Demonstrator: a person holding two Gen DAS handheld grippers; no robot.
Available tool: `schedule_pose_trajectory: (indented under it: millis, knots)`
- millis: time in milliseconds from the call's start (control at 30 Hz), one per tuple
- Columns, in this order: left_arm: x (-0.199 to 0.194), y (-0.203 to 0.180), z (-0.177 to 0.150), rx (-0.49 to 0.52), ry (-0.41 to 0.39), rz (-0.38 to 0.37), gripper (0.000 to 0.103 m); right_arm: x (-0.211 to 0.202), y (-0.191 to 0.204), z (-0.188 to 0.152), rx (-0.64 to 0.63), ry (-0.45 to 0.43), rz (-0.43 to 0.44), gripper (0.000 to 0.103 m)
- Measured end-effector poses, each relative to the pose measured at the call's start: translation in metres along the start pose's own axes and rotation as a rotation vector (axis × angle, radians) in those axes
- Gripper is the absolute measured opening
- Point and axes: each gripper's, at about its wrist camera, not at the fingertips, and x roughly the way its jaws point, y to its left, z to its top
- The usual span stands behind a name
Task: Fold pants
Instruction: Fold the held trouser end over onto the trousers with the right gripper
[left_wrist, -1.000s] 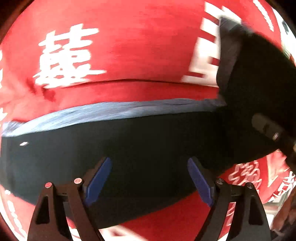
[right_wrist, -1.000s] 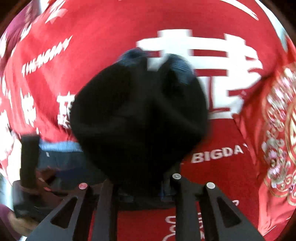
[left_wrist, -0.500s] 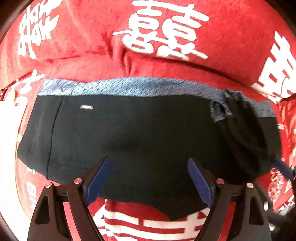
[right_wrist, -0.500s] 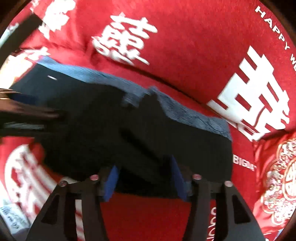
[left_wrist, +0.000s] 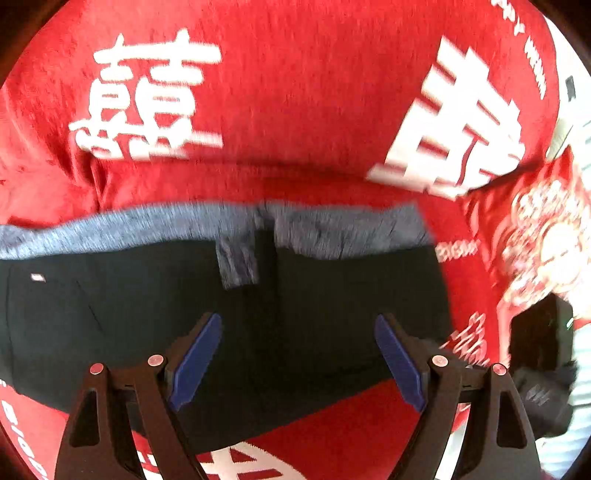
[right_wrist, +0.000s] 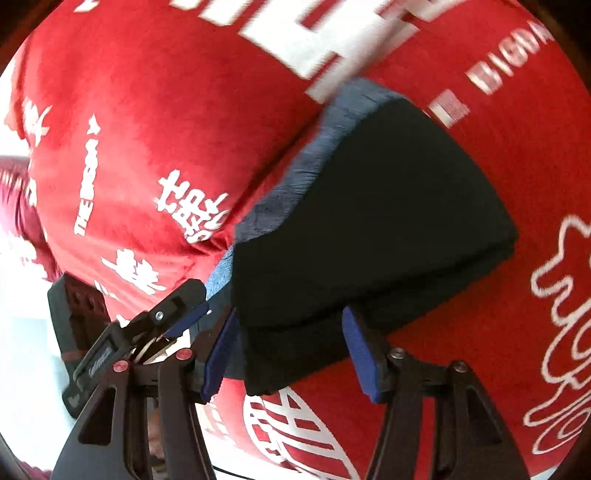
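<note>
Black pants (left_wrist: 155, 314) with a grey-blue waistband (left_wrist: 332, 232) lie folded flat on a red cloth. My left gripper (left_wrist: 297, 362) hovers over their near half, open, with nothing pinched between its blue pads (left_wrist: 195, 362). In the right wrist view the pants (right_wrist: 369, 221) form a thick folded stack. Its near corner lies between the fingers of my right gripper (right_wrist: 291, 354), which stands open, its pads (right_wrist: 362, 358) not pressing the cloth. The left gripper's fingers (right_wrist: 181, 306) show at the stack's left end.
A red cloth (left_wrist: 295, 110) with large white characters covers the whole surface under the pants (right_wrist: 147, 129). A dark-gloved hand (left_wrist: 546, 398) on a black device sits at the right edge of the left wrist view. A bright white area (right_wrist: 22, 332) lies beyond the cloth's left edge.
The right gripper, earlier shut on a lifted bunch of black fabric, has come down, laid it over the pants and opened. The left gripper stayed open while its view swung aside and back.
</note>
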Motion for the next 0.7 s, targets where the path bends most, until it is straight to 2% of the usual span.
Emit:
schedule_pose_trajectory:
  millis: [67,100,133,233,333,400,500,533,600,633,667,700]
  knots:
    - [0.023,0.009,-0.016,-0.008,0.067,0.045,0.086,0.003,-0.011,-0.001,0.039,0.006,0.024,0.062]
    - [0.034,0.017,-0.026,-0.029,0.107,0.053,0.086,0.002,-0.014,-0.002,0.049,0.007,0.038,0.062]
    - [0.036,0.021,-0.031,-0.044,0.114,0.047,0.086,0.002,-0.016,-0.001,0.052,0.009,0.047,0.062]
    - [0.016,0.022,-0.031,-0.033,0.061,0.057,0.086,0.0,-0.015,-0.002,0.034,0.023,0.053,0.062]
    - [-0.012,0.022,-0.016,-0.018,-0.016,0.001,0.086,-0.002,-0.009,0.005,-0.001,0.029,0.03,0.062]
    - [-0.018,0.021,-0.003,-0.008,-0.033,-0.051,0.086,-0.011,0.0,0.006,-0.053,0.02,-0.001,0.062]
    - [-0.006,0.013,0.012,0.019,-0.013,-0.086,0.083,-0.019,0.012,0.009,-0.131,0.014,-0.042,0.062]
    - [-0.001,0.011,0.013,0.03,-0.007,-0.094,0.078,-0.02,0.013,0.012,-0.144,0.017,-0.048,0.062]
    - [0.016,0.008,0.015,0.045,0.039,-0.124,0.047,-0.02,0.013,0.017,-0.145,0.016,-0.049,0.062]
    - [0.023,0.008,0.015,0.047,0.062,-0.142,0.039,-0.02,0.012,0.019,-0.14,0.012,-0.049,0.062]
    - [0.029,0.008,0.014,0.05,0.078,-0.152,0.028,-0.02,0.01,0.02,-0.136,0.011,-0.047,0.062]
    - [0.035,0.008,0.012,0.053,0.101,-0.165,0.022,-0.021,0.008,0.02,-0.132,0.011,-0.045,0.062]
